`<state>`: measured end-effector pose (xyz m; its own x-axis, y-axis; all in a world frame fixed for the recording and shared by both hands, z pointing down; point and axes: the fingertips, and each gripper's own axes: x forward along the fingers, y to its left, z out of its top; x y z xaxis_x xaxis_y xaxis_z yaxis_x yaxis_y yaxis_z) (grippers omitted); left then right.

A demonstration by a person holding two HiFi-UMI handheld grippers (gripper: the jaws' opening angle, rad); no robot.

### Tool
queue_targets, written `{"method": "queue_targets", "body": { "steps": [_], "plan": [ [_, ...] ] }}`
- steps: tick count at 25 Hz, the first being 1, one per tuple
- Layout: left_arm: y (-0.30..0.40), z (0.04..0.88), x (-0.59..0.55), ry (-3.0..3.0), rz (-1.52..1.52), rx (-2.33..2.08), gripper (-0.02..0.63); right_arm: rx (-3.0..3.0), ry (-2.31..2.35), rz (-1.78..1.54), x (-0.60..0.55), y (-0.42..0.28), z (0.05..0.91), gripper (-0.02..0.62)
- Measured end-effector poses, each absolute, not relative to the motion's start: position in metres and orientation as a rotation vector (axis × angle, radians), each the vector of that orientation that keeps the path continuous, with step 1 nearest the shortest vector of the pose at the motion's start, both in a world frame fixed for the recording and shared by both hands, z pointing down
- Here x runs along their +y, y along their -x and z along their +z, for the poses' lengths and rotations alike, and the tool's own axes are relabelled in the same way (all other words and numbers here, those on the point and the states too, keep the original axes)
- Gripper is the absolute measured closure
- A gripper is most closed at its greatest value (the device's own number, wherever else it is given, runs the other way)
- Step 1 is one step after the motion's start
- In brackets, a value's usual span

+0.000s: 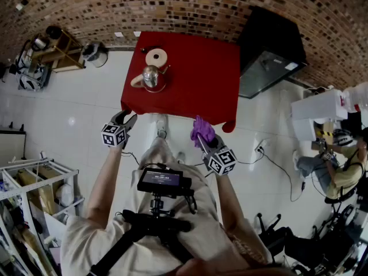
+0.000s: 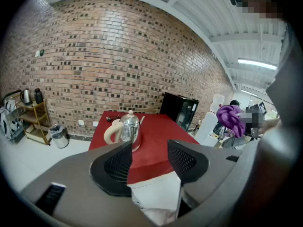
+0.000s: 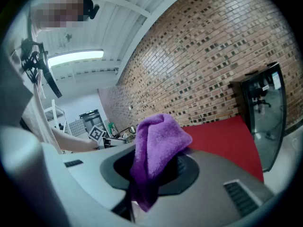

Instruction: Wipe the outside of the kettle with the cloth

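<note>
Holding the purple cloth (image 3: 158, 141) pinched in your right gripper (image 1: 200, 141), left gripper (image 2: 149, 157) jaws wide apart & empty, you've not begun wiping yet: kettle (image 2: 128, 129) sits untouched on the red table (image 2: 158, 131), well ahead of both jaws.

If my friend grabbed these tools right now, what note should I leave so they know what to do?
Left tool: open, nothing between its jaws.
Right tool: shut on the purple cloth.
Kettle: stands on the red table ahead; neither tool touches it.
Done: cloth is gripped.
Left: bring the cloth to the kettle and wipe its outside.
</note>
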<state>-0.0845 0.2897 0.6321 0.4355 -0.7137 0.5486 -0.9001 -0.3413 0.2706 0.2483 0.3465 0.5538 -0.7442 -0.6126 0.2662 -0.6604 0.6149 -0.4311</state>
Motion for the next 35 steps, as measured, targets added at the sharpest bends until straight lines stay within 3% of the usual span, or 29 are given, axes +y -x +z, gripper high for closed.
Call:
{"method": "queue_targets", "body": {
  "steps": [12, 18, 23, 25, 26, 29, 35],
  "plan": [
    [0.142, 0.721, 0.104, -2.244, 0.933, -1.154, 0.351, -2.649, -1.069, 0.818, 0.217, -0.193, 0.578, 0.486],
    [0.131, 0.79, 0.103, -2.276, 1.145, -0.7, 0.345, -2.588, -1.116, 0.872, 0.147, -0.164, 0.591, 0.487],
    [0.12, 0.812, 0.103, -2.292, 1.15, -0.528, 0.35, -2.553, -1.15, 0.906, 0.101, -0.143, 0.603, 0.487],
    [0.108, 0.813, 0.109, -2.332, 1.136, -0.419, 0.401, -2.531, -1.158, 0.919, 0.088, -0.136, 0.609, 0.487],
    [0.104, 0.814, 0.112, -2.355, 1.156, -0.36, 0.488, -2.521, -1.163, 0.918, 0.081, -0.133, 0.611, 0.486],
    [0.096, 0.812, 0.115, -2.391, 1.237, -0.267, 0.505, -2.501, -1.187, 0.898, 0.063, -0.128, 0.615, 0.487],
    [0.071, 0.765, 0.081, -2.221, 0.908, -0.38, 0.509, -2.524, -1.2, 0.907, 0.039, -0.119, 0.615, 0.486]
  ]
}}
